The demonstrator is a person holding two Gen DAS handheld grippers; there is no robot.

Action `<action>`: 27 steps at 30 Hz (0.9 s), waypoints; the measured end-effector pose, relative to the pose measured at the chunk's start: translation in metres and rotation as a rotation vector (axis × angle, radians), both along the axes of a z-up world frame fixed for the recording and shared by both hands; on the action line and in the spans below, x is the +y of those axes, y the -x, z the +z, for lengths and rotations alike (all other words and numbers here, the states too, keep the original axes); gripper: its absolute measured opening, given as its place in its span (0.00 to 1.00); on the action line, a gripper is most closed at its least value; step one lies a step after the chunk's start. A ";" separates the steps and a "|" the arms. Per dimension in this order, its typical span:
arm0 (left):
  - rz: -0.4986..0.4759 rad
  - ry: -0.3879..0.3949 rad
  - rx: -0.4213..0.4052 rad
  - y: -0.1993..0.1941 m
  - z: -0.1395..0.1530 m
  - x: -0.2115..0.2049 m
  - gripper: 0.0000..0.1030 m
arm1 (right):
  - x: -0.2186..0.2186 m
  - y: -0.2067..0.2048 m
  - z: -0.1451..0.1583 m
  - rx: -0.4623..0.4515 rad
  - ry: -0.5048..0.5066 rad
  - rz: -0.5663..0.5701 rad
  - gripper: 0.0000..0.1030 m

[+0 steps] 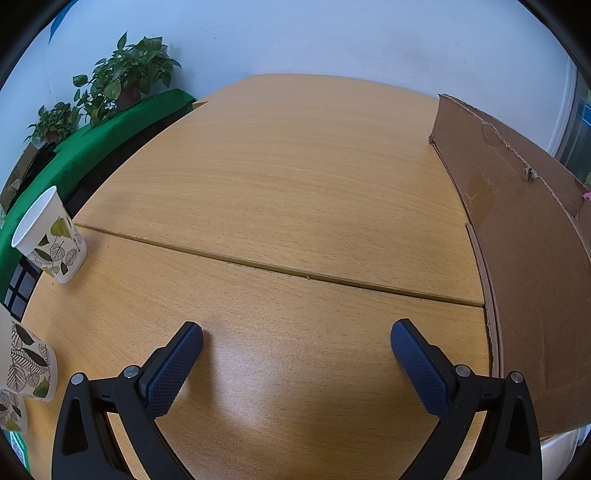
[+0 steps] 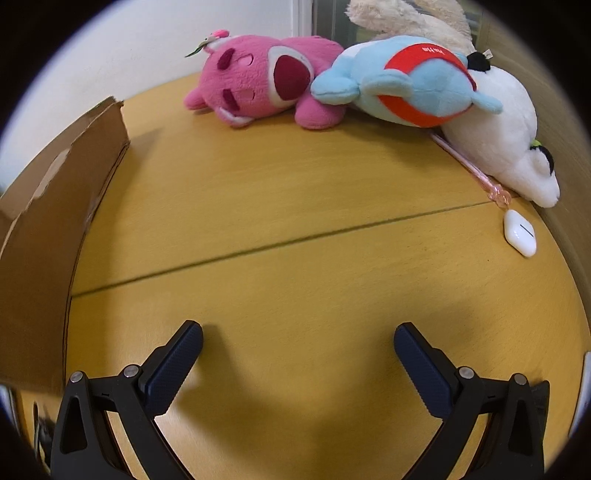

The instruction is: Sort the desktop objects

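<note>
My left gripper (image 1: 296, 334) is open and empty above the wooden table (image 1: 280, 192). A leaf-print paper cup (image 1: 50, 236) stands at the far left, and more leaf-print cups (image 1: 29, 363) lie at the left edge. A cardboard box (image 1: 517, 236) stands on the right. My right gripper (image 2: 298, 336) is open and empty above the table (image 2: 295, 192). At the back lie a pink plush (image 2: 258, 83), a blue and red plush (image 2: 406, 81) and a white plush (image 2: 509, 144). A pink pen (image 2: 476, 170) and a white earbud case (image 2: 520, 234) lie at the right.
The cardboard box also shows at the left of the right wrist view (image 2: 48, 221). Potted plants (image 1: 125, 77) stand on a green-covered surface (image 1: 92, 144) beyond the table's left edge. A white wall is behind. A cream plush (image 2: 406, 18) lies behind the others.
</note>
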State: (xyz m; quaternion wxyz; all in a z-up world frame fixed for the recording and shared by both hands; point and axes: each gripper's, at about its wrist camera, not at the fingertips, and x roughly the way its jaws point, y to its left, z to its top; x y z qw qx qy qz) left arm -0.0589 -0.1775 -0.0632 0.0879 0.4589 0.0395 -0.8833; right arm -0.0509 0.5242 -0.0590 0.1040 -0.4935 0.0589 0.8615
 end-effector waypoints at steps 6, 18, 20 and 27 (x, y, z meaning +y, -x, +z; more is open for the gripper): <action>-0.051 -0.121 -0.020 -0.057 0.035 0.000 0.99 | -0.063 -0.056 0.049 0.057 0.003 0.186 0.99; -0.405 -0.606 -0.101 -0.199 0.071 0.082 0.98 | -0.324 -0.203 0.123 0.184 0.299 1.100 0.99; -0.417 -0.660 -0.132 -0.205 0.058 0.092 0.97 | -0.350 -0.204 0.105 0.127 0.297 1.148 0.99; -0.372 -0.758 -0.137 -0.209 0.034 0.095 0.88 | -0.408 -0.215 0.067 -0.012 0.252 1.211 0.98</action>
